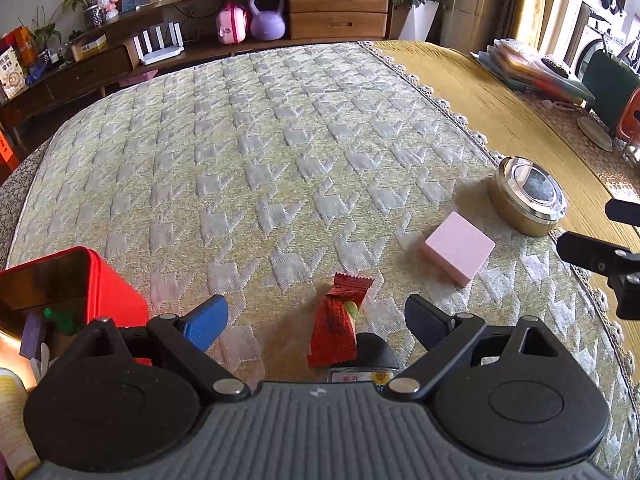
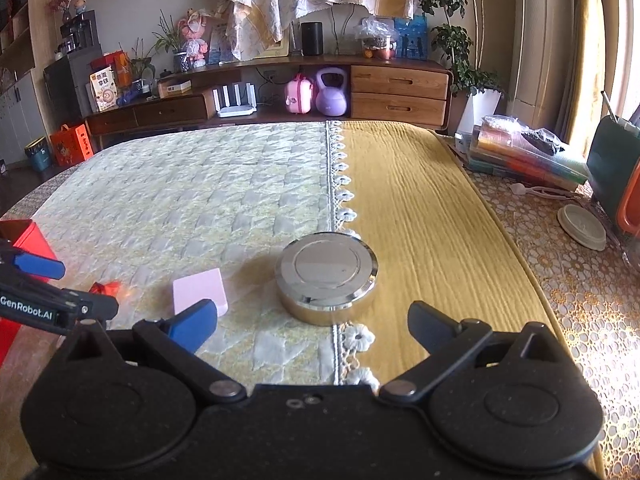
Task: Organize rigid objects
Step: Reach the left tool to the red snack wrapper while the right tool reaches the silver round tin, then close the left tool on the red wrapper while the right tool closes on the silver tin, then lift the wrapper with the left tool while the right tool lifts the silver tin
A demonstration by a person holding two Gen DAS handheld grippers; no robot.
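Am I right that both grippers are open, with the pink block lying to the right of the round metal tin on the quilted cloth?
Not quite: the pink block lies to the left of the round metal tin, as the right wrist view shows. The rest holds: the left gripper and the right gripper are open, and both things rest on the quilted cloth.

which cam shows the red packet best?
Left wrist: the red packet lies whole between the open fingers of the left gripper. Right wrist catches only a small red scrap at far left.
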